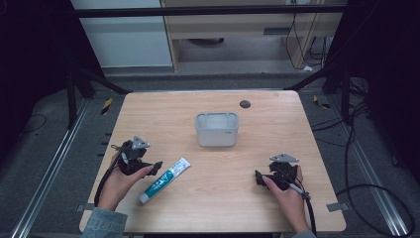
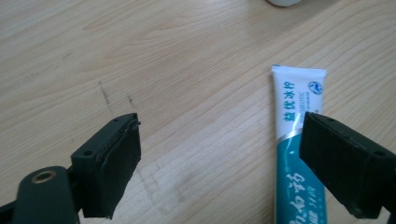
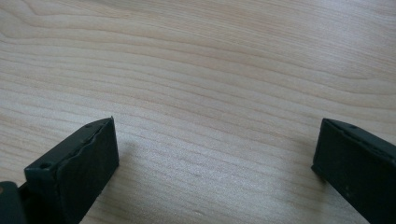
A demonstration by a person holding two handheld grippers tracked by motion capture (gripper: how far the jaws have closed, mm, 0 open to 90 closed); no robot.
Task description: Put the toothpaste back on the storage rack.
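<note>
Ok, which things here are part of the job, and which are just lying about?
In the job: toothpaste tube, lying flat beside the open left gripper; likely the white tub behind it.
Lying about: dark round disc at the table's far edge.

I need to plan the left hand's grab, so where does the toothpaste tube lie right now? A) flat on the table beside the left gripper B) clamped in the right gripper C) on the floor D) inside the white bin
A: the toothpaste tube lies flat on the table, just right of the open left gripper and short of the white bin.
</note>
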